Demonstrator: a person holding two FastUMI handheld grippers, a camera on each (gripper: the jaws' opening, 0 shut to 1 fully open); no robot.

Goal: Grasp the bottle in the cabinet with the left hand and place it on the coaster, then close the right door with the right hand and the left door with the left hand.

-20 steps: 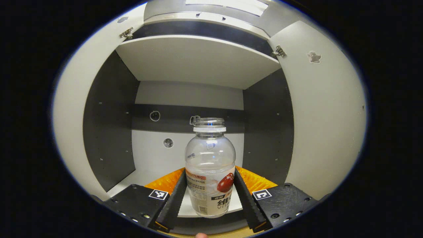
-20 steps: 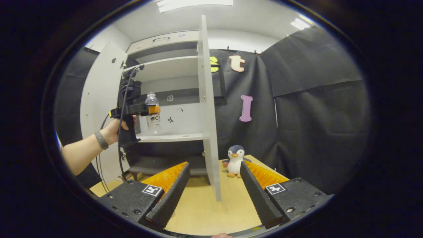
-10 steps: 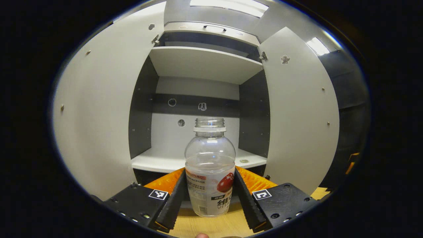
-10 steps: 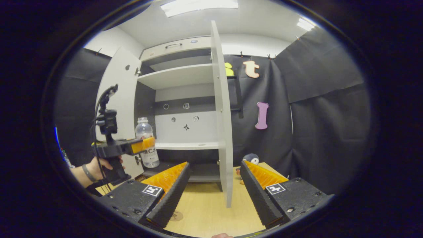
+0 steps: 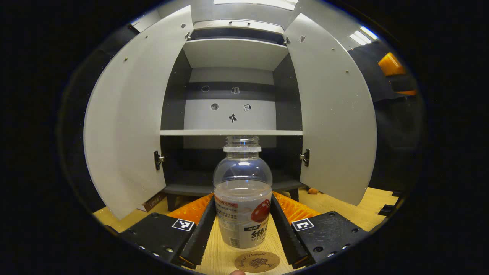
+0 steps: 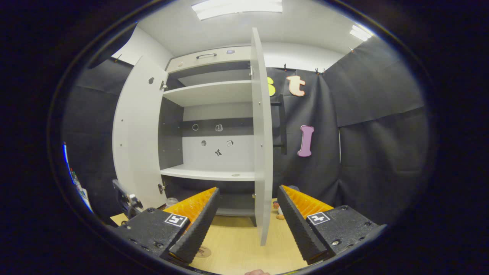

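The left gripper [image 5: 241, 229] has its fingers clamped on the labelled lower body of the bottle [image 5: 242, 191], a light, smooth, squashable, uncapped plastic thing held upright just above the coaster [image 5: 257, 261] on the bench, while the right gripper [image 6: 247, 217] stands open

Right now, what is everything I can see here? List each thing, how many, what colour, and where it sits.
Bottle: one, clear with a white neck ring and printed label, no cap, held between the left jaws above the table.
Coaster: one, brown and round, on the table just below and in front of the bottle.
Cabinet: one, grey, shelves bare, at the back of the table.
Cabinet doors: two, light grey, both open, left door, right door.
Table: one, light wood.
Left gripper: one, jaws pressed on the bottle.
Right gripper: one, jaws apart, facing the right door's edge.
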